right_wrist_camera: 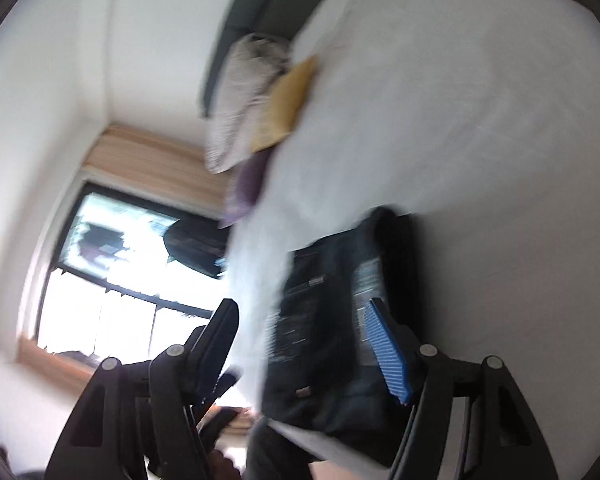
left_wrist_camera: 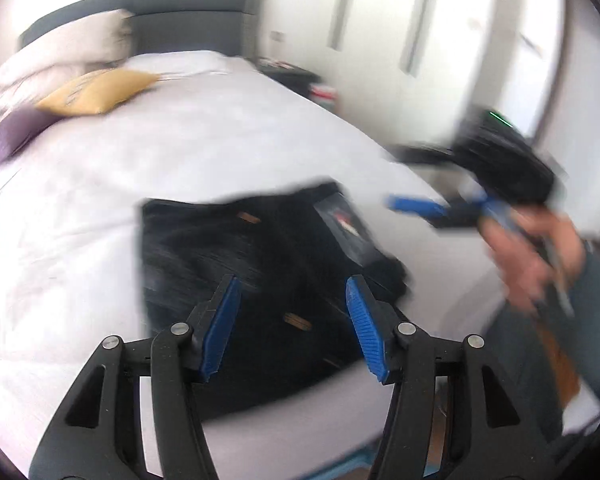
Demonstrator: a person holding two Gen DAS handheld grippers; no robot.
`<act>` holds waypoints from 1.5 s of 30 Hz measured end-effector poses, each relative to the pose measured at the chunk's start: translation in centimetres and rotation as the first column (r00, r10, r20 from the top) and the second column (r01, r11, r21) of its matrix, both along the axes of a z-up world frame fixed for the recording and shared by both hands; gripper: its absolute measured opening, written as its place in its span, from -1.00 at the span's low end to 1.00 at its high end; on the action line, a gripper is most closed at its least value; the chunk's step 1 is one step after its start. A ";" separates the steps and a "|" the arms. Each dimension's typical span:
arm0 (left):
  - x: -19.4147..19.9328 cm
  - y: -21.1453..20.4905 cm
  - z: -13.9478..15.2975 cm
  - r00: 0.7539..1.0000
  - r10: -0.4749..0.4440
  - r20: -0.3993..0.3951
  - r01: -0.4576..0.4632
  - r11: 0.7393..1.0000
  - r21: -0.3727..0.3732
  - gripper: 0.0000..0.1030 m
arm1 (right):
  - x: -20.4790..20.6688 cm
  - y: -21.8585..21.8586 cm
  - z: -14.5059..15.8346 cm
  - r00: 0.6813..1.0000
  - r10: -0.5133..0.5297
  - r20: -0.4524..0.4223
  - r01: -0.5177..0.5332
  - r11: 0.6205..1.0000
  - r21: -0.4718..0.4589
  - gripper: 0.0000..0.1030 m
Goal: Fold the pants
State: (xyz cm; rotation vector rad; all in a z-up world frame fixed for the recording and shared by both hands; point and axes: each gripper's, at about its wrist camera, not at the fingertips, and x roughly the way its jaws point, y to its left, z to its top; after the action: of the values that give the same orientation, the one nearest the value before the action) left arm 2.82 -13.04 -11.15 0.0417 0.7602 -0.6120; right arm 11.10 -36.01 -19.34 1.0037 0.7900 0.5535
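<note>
Big white bed [left_wrist_camera: 100,208] fills most of the scene, pillows [left_wrist_camera: 60,60] piled at the far left. The dark pants [left_wrist_camera: 260,264] lie folded into a compact rectangle near the bed's near edge. The left gripper [left_wrist_camera: 292,320] hovers right over them, jaws apart, nothing pinched. The right gripper [left_wrist_camera: 419,208] is off to their right, jaws also spread and empty, pants just beyond its fingers.

Both fisheye views are bright with daylight and smeared by motion blur. The window [right_wrist_camera: 112,280] at lower left of the right wrist view is blown out to white. The white bedding [left_wrist_camera: 180,152] looks washed out. Straight lines bow near the dark circular edges.
</note>
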 end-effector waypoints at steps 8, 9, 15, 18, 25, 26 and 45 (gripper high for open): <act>5.2 2.7 -6.9 0.976 0.027 -0.218 -0.042 0.997 -0.066 0.04 | -0.9 5.7 -7.9 0.983 0.102 -0.154 -0.112 0.992 -0.060 -0.20; 5.0 3.3 -8.3 0.971 0.035 -0.236 -0.056 0.995 -0.082 0.02 | -1.2 4.9 -8.7 0.985 0.078 -0.151 -0.085 0.996 -0.041 -0.63; 4.5 5.1 -5.9 0.977 0.048 -0.206 -0.079 0.986 -0.147 0.03 | -1.6 2.3 -5.1 0.992 0.062 -0.113 -0.073 0.993 -0.095 0.13; 5.8 4.5 -3.0 0.991 0.026 -0.133 -0.049 0.983 -0.175 0.04 | 1.2 2.0 -1.0 0.999 0.053 -0.007 -0.053 0.995 -0.087 0.37; 13.3 3.1 -6.4 0.960 0.053 -0.276 -0.088 0.990 -0.114 0.04 | 11.1 4.2 -3.0 0.992 0.093 -0.081 -0.100 0.991 -0.092 0.41; 13.8 3.2 -7.8 0.950 0.050 -0.307 -0.086 0.991 -0.106 0.04 | 11.2 3.7 -4.8 0.989 0.076 -0.127 -0.089 0.991 -0.101 0.38; 10.1 12.5 -8.1 0.929 0.204 -0.308 -0.248 0.963 -0.110 0.30 | 0.4 -0.4 -7.7 0.971 0.015 -0.240 -0.048 0.990 -0.131 0.75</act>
State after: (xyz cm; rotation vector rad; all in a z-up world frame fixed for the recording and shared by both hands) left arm 12.91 -0.52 -19.29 -0.2770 0.9903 -0.4556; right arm 11.45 -36.43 -27.04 0.9429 1.0455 0.4043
